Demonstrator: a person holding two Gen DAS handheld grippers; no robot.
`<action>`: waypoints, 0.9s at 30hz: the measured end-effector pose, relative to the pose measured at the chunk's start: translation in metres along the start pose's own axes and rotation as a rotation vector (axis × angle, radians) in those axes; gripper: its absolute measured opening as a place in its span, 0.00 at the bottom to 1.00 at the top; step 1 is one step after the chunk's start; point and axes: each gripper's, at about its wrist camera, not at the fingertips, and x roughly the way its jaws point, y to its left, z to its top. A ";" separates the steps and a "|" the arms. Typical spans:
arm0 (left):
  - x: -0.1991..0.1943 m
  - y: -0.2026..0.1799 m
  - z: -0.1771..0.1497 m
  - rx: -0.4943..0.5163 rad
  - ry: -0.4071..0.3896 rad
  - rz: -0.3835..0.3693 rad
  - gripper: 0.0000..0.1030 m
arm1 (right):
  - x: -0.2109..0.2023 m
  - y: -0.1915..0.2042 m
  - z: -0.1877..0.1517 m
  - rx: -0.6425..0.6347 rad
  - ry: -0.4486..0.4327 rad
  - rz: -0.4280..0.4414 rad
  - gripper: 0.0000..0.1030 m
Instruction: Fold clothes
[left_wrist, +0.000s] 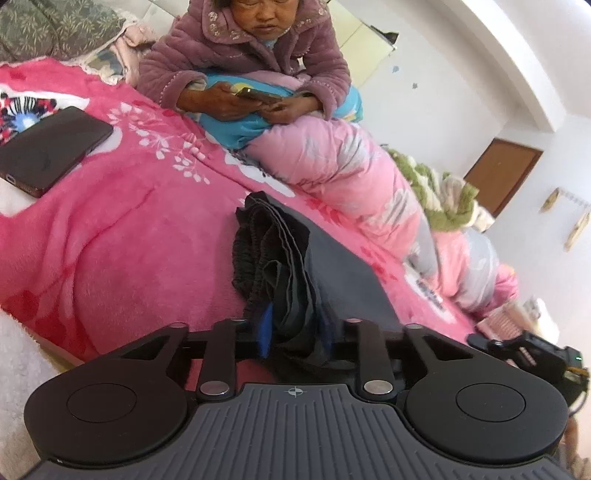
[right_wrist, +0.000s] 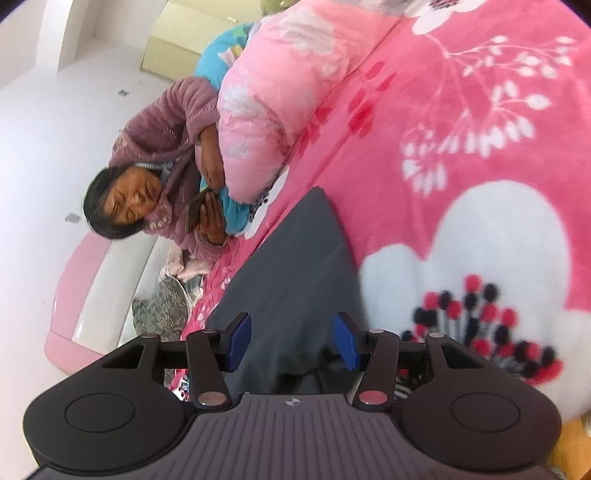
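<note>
1. The left gripper (left_wrist: 295, 328) has its blue pads mostly buried in the bunched dark garment (left_wrist: 280, 266); the right-hand pad barely shows.
2. The garment's near end, toward 6 o'clock, disappears behind the gripper body.
3. The black phone (left_wrist: 51, 147) at 9 o'clock is cut by the picture's edge.
4. Through the right gripper (right_wrist: 293, 341), the garment's lower part is blurred and hidden below the fingers.
5. The flower print on the pink blanket (right_wrist: 461, 147) at 4 o'clock is smeared.
</note>
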 end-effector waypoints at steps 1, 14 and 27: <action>0.001 -0.002 0.000 0.001 0.003 0.011 0.13 | -0.005 -0.005 -0.001 0.006 -0.010 -0.002 0.51; -0.011 -0.024 0.006 0.002 0.020 0.057 0.06 | -0.023 0.014 -0.031 -0.487 -0.082 -0.151 0.50; -0.007 -0.018 0.008 -0.022 0.034 0.077 0.06 | 0.049 0.064 -0.138 -1.695 -0.095 -0.465 0.46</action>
